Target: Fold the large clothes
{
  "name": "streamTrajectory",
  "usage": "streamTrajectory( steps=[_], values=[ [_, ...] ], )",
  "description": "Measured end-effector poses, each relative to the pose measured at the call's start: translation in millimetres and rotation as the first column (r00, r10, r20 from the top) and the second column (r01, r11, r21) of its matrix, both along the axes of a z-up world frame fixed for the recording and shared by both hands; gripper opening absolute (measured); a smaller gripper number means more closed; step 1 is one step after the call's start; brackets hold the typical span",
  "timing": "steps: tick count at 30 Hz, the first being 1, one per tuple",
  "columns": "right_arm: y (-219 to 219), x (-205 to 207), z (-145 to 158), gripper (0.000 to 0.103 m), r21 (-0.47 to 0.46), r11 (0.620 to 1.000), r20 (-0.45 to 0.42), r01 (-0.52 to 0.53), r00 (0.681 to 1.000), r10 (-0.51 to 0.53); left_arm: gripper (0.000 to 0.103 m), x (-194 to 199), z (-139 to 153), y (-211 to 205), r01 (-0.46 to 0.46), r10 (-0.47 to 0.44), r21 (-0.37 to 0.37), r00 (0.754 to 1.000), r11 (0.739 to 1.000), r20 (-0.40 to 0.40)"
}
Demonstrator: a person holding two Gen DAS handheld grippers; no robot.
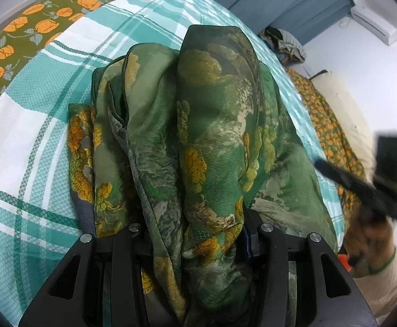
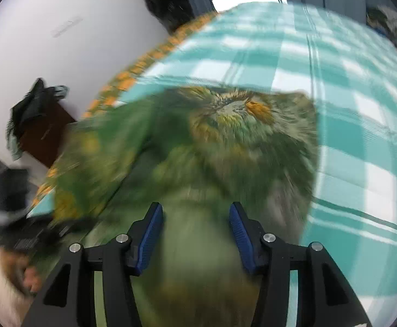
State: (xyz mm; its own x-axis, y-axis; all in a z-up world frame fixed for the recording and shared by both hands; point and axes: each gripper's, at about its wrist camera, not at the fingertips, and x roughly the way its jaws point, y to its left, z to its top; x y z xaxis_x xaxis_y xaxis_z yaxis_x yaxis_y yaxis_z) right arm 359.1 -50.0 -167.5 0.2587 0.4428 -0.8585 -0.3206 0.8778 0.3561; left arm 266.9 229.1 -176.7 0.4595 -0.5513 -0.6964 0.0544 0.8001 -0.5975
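Note:
A thin green cloth with yellow flowers (image 1: 212,125) is bunched up in thick folds between the fingers of my left gripper (image 1: 195,218), which is shut on it. The folds hide most of both fingers. The rest of the cloth lies on the teal checked blanket (image 1: 21,136). In the left wrist view, a hand at the right edge holds my right gripper (image 1: 362,185) beside the cloth. In the blurred right wrist view, my right gripper (image 2: 195,212) hovers over the spread cloth (image 2: 225,141). Its blue pads (image 2: 150,234) stand apart and bare, so it is open.
An olive sheet with orange flowers (image 1: 21,35) lies under the blanket. A blue curtain (image 1: 293,0), an air conditioner (image 1: 375,24) and a heap of clothes (image 1: 285,43) are at the far side. A dark brown cabinet (image 2: 46,133) stands by the white wall.

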Motion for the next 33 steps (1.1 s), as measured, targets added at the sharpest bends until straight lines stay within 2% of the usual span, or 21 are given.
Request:
streamTrajectory(
  steps=[4,7,8,10,11,13,16,20,24,27,33],
  values=[
    [-19,-78,40,0.052,0.017,1.000,0.057,-0.011,0.998,0.010,0.047,-4,-1,3,-0.002,0.002,-0.005,1.000,1.000,0.008],
    [-14,-110,40,0.052,0.034,0.999,0.068,-0.002,0.998,0.000,0.047,-7,0,3,-0.004,0.004,-0.008,1.000,1.000,0.009],
    [-10,-109,33,0.052,0.034,0.999,0.049,-0.004,0.999,0.002,0.047,-8,0,3,-0.003,0.003,-0.009,1.000,1.000,0.009],
    [-4,-108,-5,0.052,0.006,1.000,-0.031,0.007,1.000,-0.007,0.048,-8,1,0,0.003,-0.003,0.000,1.000,1.000,0.012],
    [-1,-106,-21,0.052,0.001,1.000,-0.043,0.008,0.999,-0.008,0.048,-9,2,-2,0.007,-0.007,0.017,1.000,1.000,0.017],
    [3,-108,-31,0.052,-0.023,1.000,-0.018,-0.006,1.000,0.006,0.048,-9,3,-5,0.002,-0.002,0.025,1.000,1.000,0.020],
    [9,-110,-25,0.053,-0.063,0.998,-0.004,-0.025,1.000,0.025,0.048,-10,3,-5,-0.004,0.004,0.015,1.000,1.000,0.017],
    [6,-106,-17,0.053,-0.064,0.998,-0.017,-0.029,0.999,0.028,0.048,-11,5,-8,-0.008,0.008,0.020,1.000,1.000,0.016],
    [6,-112,24,0.054,-0.094,0.996,0.061,-0.008,0.998,0.014,0.048,-11,5,-7,-0.013,0.013,0.005,1.000,1.000,0.009],
    [4,-104,48,0.054,-0.080,0.997,0.132,0.024,0.991,-0.013,0.048,-10,6,-8,-0.015,0.015,0.009,1.000,1.000,0.006],
    [14,-94,62,0.054,-0.050,0.999,0.153,0.007,0.988,0.001,0.049,-9,11,-10,-0.025,0.025,0.022,1.000,0.999,-0.009]
  ],
)
